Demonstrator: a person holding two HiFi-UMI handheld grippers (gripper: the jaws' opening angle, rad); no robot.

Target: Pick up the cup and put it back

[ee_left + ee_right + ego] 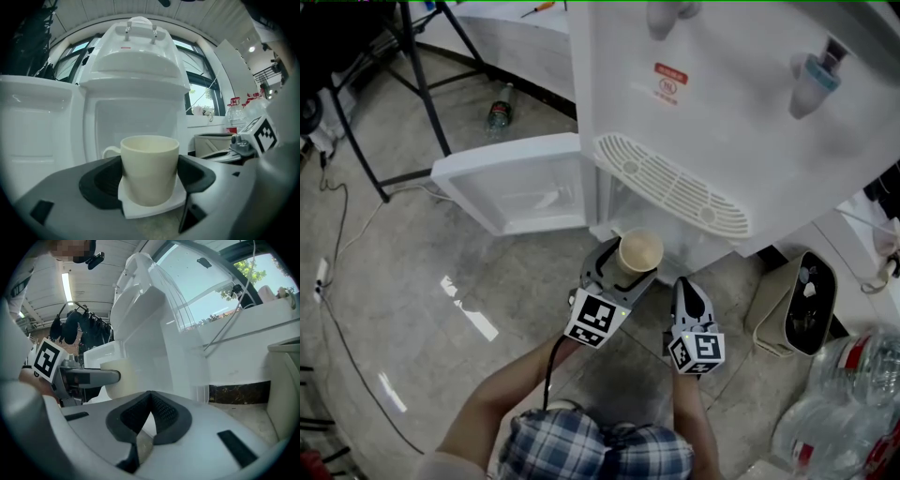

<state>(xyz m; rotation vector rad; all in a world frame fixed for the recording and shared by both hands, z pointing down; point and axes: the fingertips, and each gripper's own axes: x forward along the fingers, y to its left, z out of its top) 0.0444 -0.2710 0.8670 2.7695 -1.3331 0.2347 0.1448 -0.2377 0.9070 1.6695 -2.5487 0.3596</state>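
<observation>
One cream cup [150, 168] stands upright, clamped between the jaws of the left gripper [622, 270], one pad on each side, with its handle at the far left. To its right, the right gripper [149, 401] has its jaws together at the tips with nothing between them. Ahead of both jaws is one white water dispenser [712, 122] with two taps, its lower door [511, 183] open.

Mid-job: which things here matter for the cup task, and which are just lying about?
In the job: cup, clamped in the left gripper; water dispenser and its open door, probably where the cup returns.
Lying about: small bottle, bin, big water bottles, stand legs; right gripper, shut and idle.
</observation>
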